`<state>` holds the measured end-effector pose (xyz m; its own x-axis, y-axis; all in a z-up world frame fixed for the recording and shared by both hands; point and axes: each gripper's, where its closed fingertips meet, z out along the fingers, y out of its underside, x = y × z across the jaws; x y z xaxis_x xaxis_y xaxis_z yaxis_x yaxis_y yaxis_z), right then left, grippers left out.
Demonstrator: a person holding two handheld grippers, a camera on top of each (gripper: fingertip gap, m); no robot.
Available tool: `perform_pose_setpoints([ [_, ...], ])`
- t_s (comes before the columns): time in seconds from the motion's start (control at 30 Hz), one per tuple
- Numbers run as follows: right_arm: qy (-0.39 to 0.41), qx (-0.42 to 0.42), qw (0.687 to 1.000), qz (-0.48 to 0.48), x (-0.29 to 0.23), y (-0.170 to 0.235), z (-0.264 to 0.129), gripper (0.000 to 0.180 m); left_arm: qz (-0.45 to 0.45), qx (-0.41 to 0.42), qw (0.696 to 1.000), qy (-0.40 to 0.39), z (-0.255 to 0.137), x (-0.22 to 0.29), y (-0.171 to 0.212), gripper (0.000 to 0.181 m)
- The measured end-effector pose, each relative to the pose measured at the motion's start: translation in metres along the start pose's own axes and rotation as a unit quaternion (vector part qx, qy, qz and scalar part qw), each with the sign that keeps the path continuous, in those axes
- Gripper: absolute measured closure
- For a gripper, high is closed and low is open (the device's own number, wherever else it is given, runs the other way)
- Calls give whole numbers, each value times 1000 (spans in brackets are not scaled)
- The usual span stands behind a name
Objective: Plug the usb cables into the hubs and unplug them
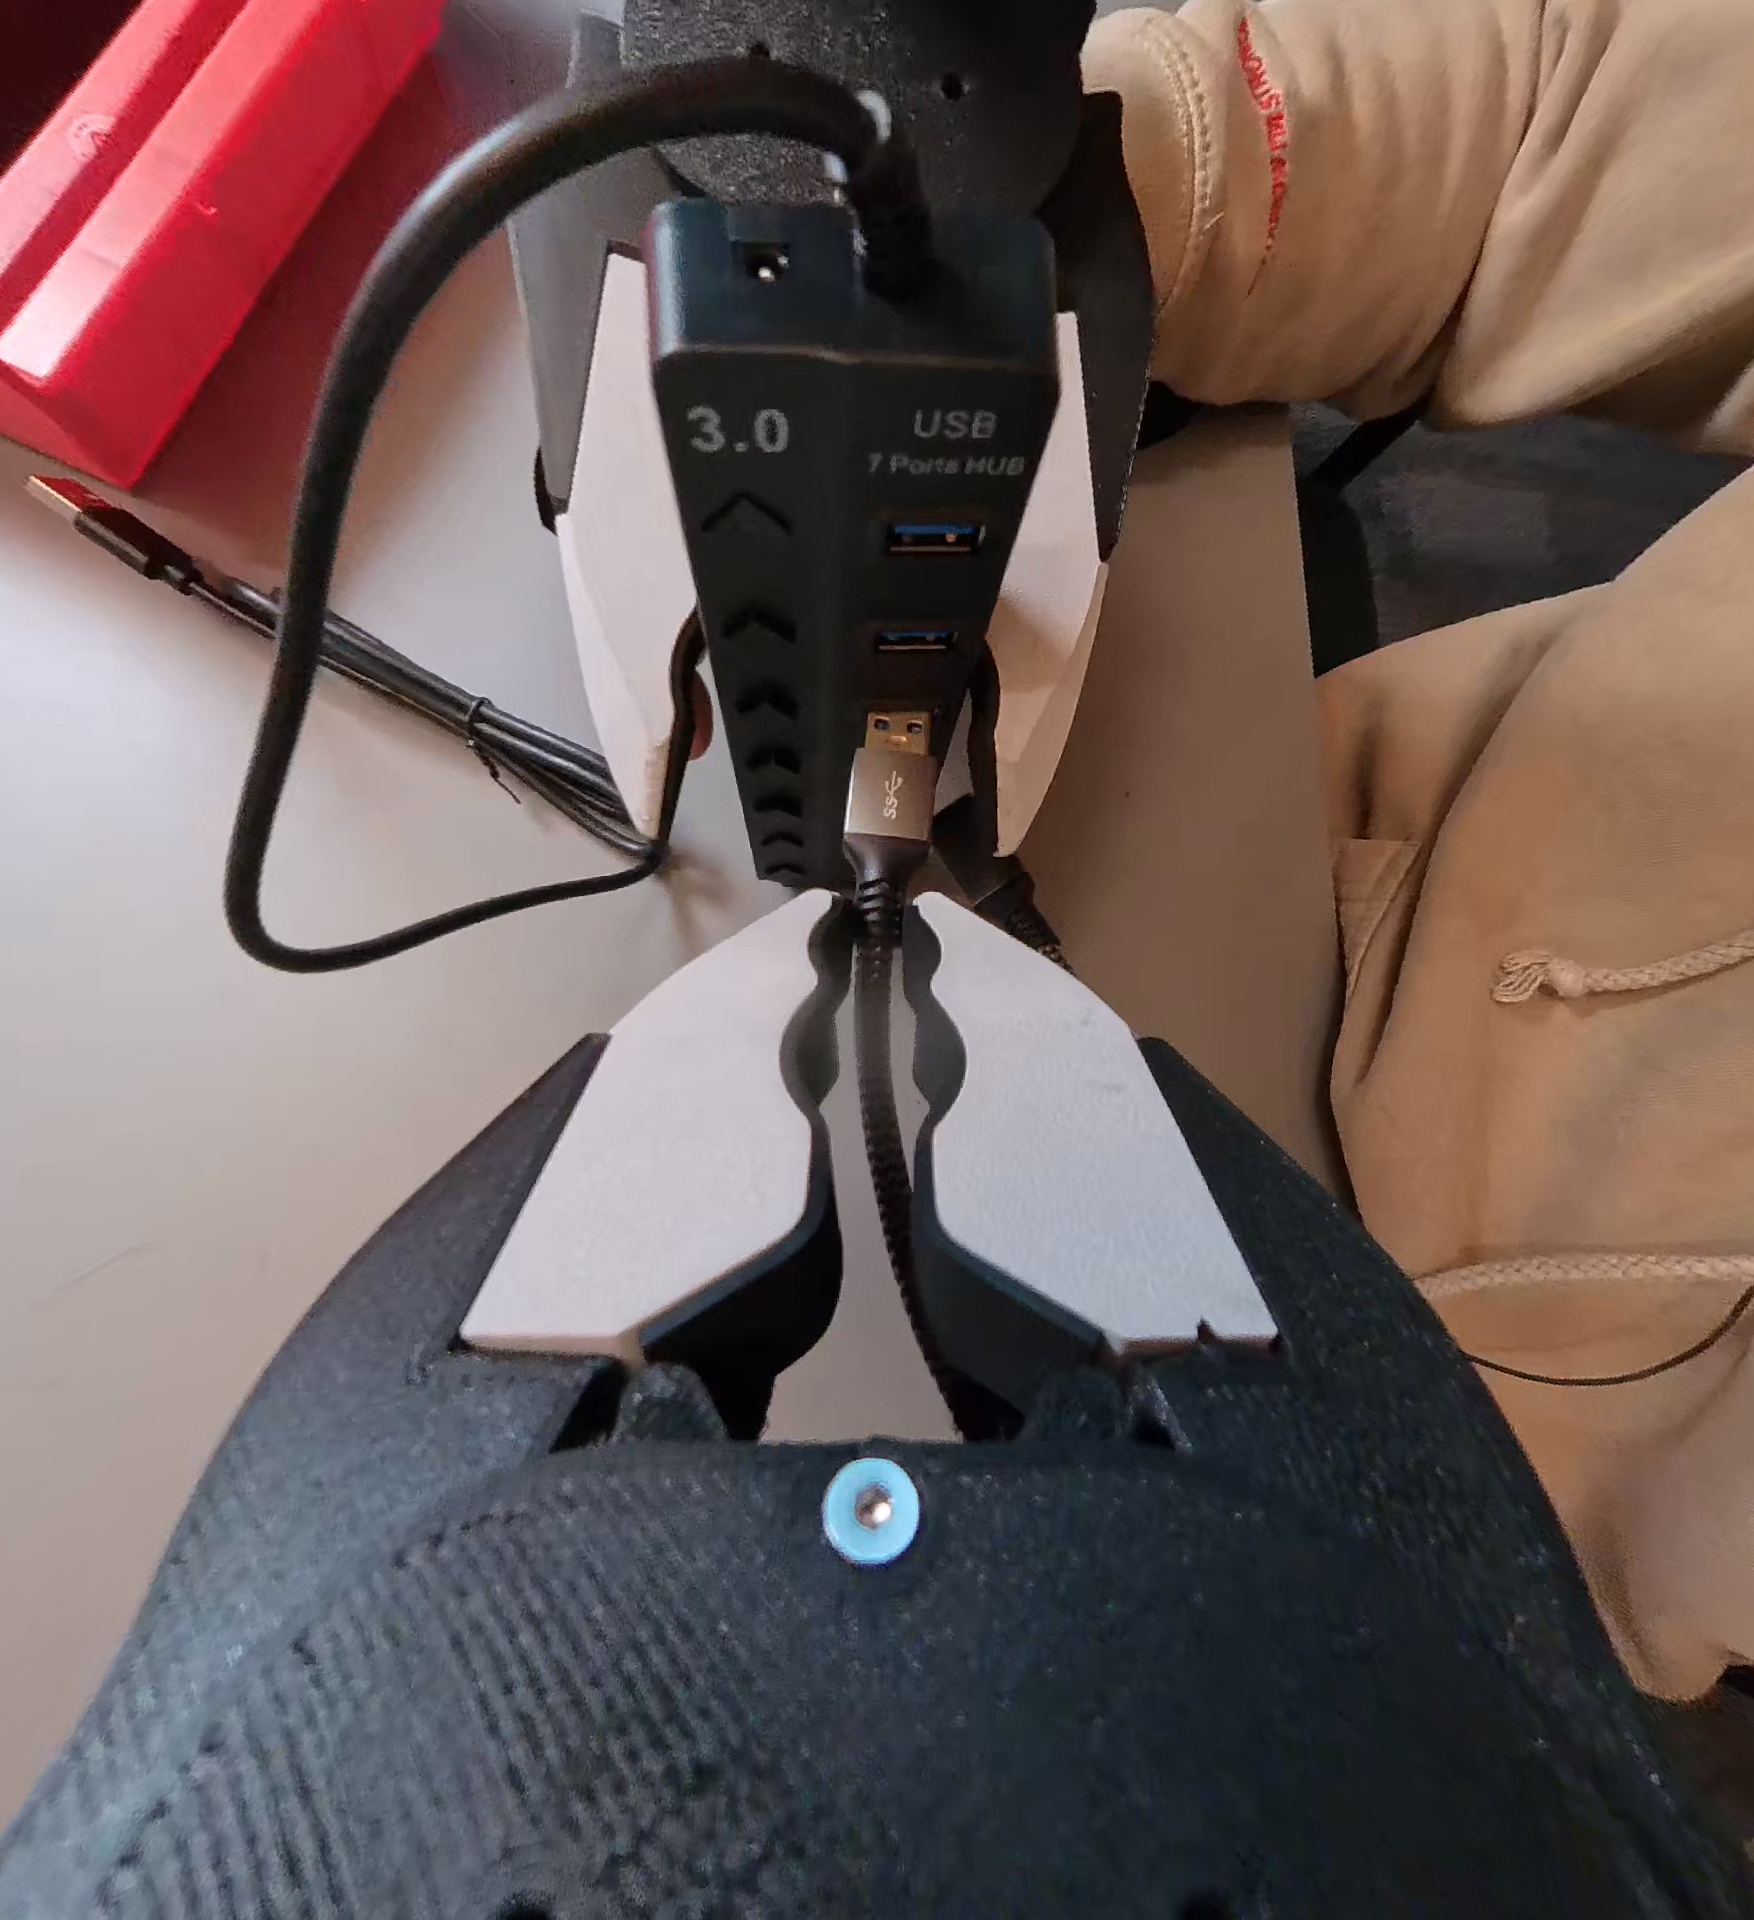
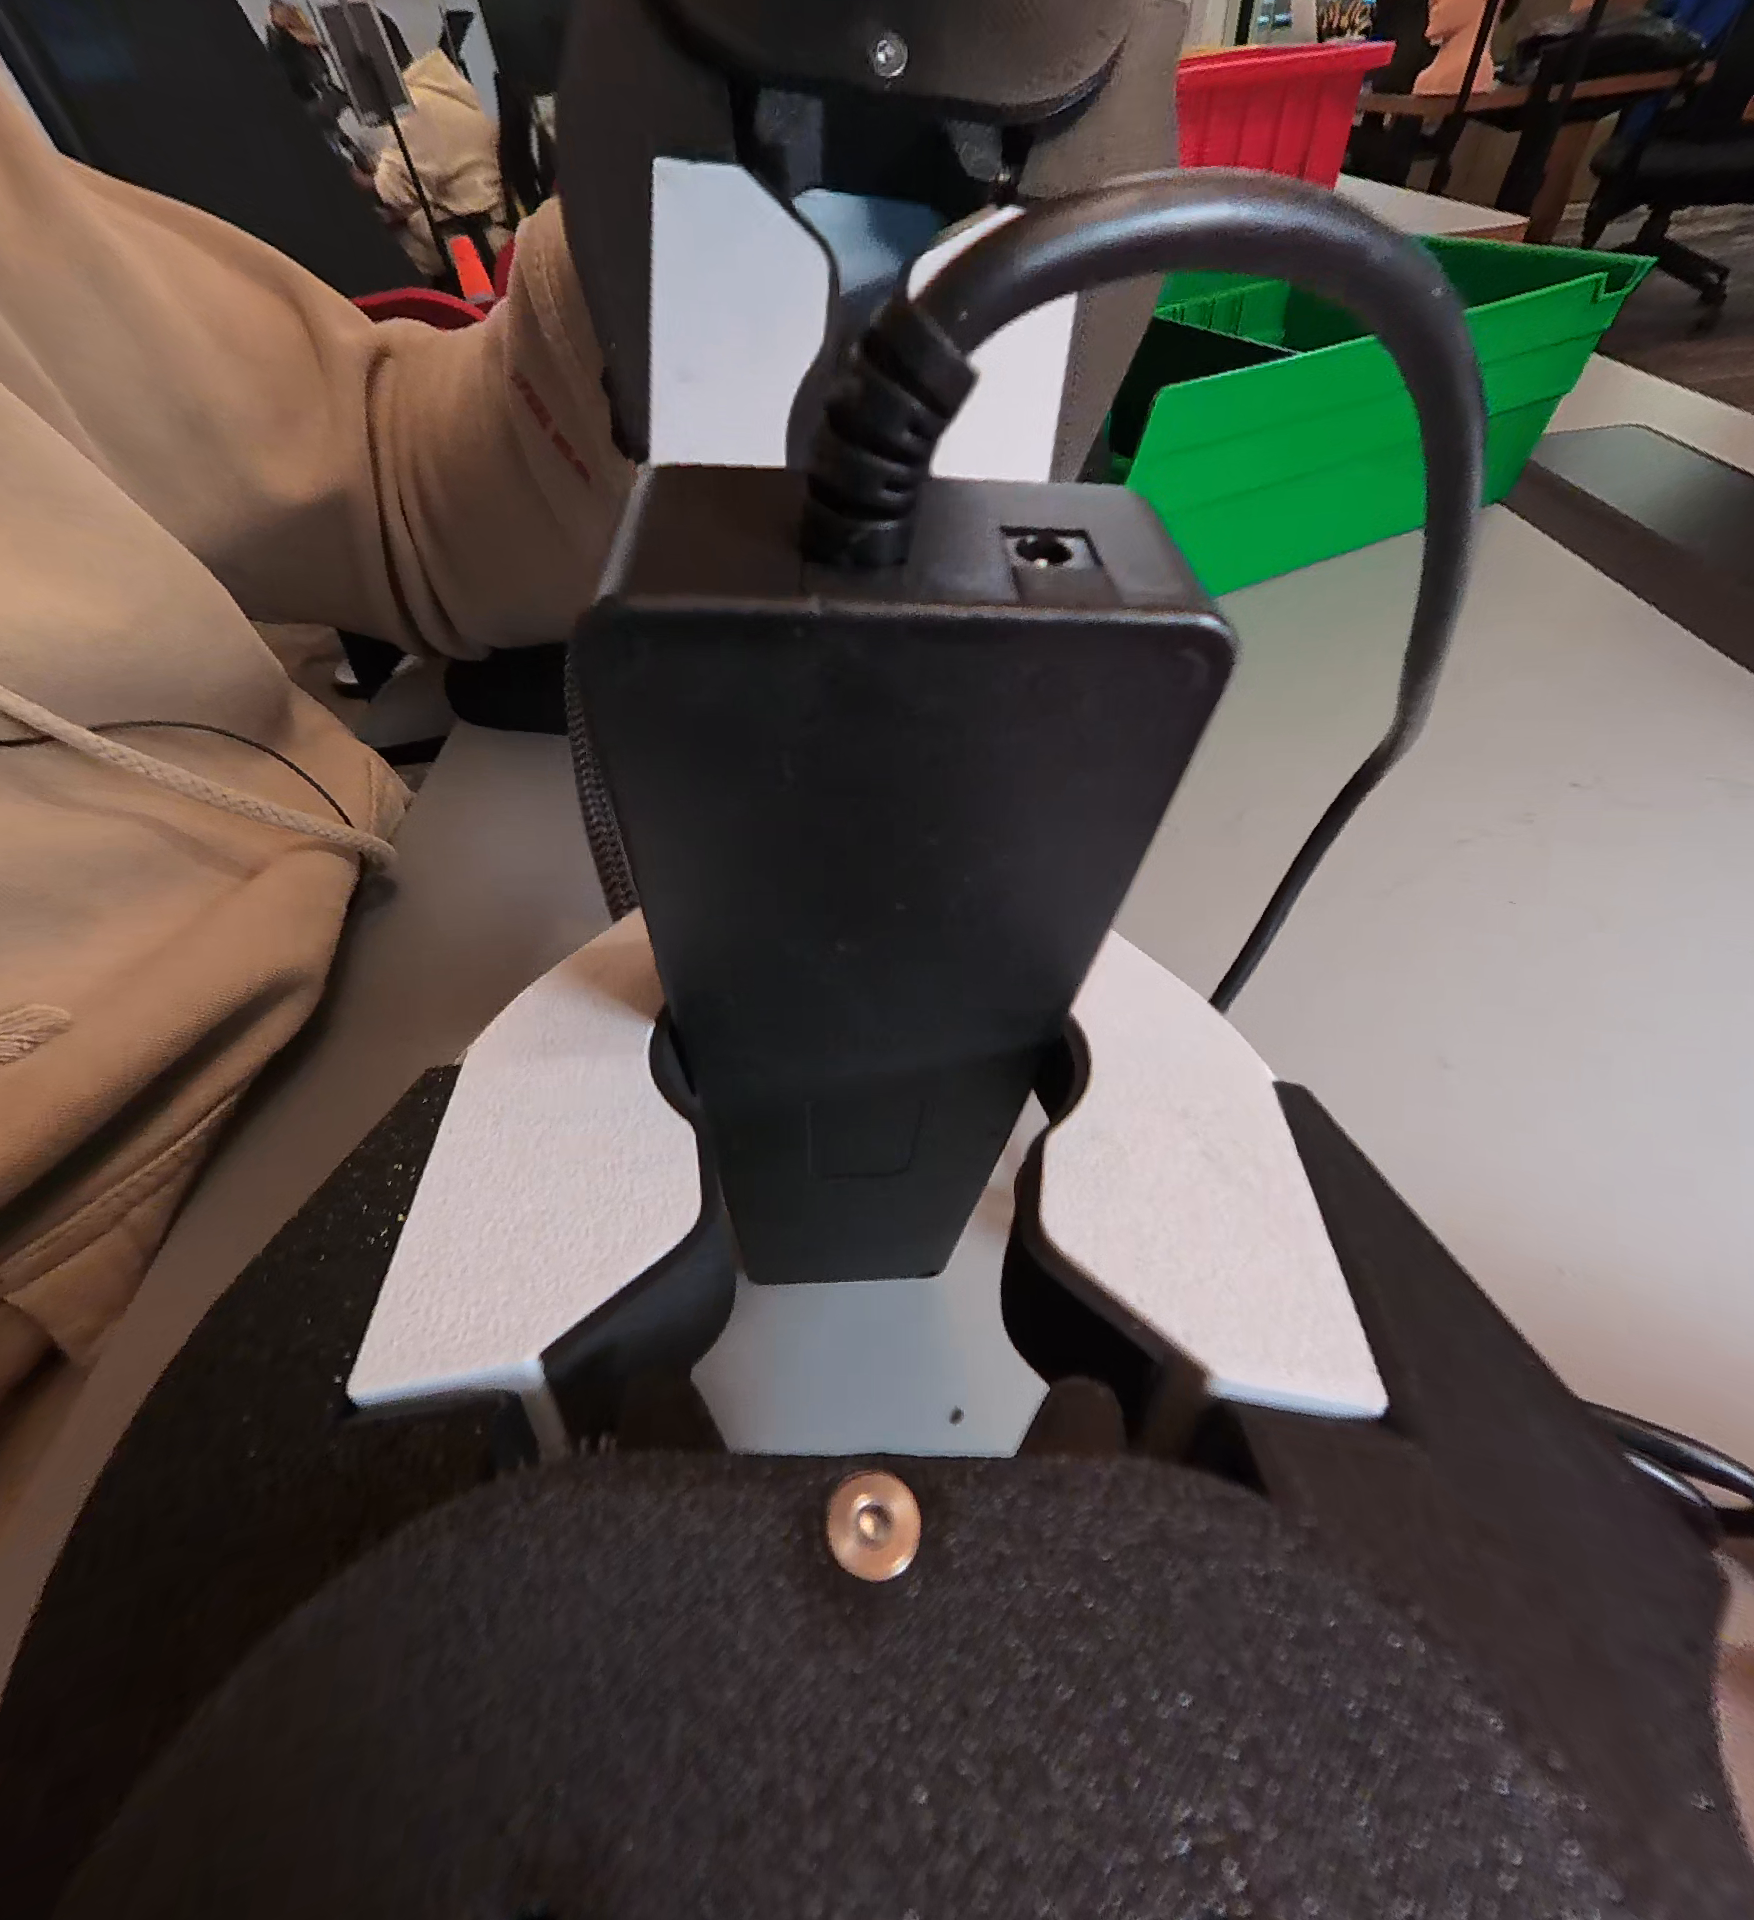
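Observation:
My left gripper (image 1: 871, 906) is shut on a black braided USB cable (image 1: 878, 1049), just behind its grey metal plug (image 1: 888, 795). The plug's tip lies against the port face of a black USB hub (image 1: 852, 499); I cannot tell if it sits in a port. Two blue ports above it are empty. My right gripper (image 2: 868, 1049) is shut on the hub (image 2: 883, 831), showing its plain back in the right wrist view. The hub's own thick black cord (image 2: 1372, 312) loops off its top end. The right gripper's white fingers (image 1: 1044, 717) flank the hub in the left wrist view.
A red bin (image 1: 125, 218) stands at the far left on the pale table (image 1: 125, 1039). A bundled black cable with a USB plug (image 1: 114, 525) lies near it. A green bin (image 2: 1372, 416) and another red bin (image 2: 1268, 104) stand beyond the hub. A person's beige sleeve (image 1: 1475, 208) is close by.

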<state>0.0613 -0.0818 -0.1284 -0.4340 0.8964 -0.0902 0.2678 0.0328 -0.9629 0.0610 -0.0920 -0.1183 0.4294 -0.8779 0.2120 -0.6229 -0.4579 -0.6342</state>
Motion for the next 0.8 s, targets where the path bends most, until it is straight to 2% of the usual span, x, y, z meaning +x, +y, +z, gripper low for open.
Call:
perform_pose_setpoints([
  [0.3, -4, 24, 1000, 5, 0, -5, -1, 117, -10, 87, 996, 19, -4, 5, -24, 172],
  [0.63, 22, 123, 992, 18, 3, -31, -8, 116, 4, 125, 992, -12, -14, 7, -38, 171],
  [0.8, 32, 131, 991, 2, 4, -33, -10, 116, 15, 135, 990, -25, -13, 8, -39, 171],
])
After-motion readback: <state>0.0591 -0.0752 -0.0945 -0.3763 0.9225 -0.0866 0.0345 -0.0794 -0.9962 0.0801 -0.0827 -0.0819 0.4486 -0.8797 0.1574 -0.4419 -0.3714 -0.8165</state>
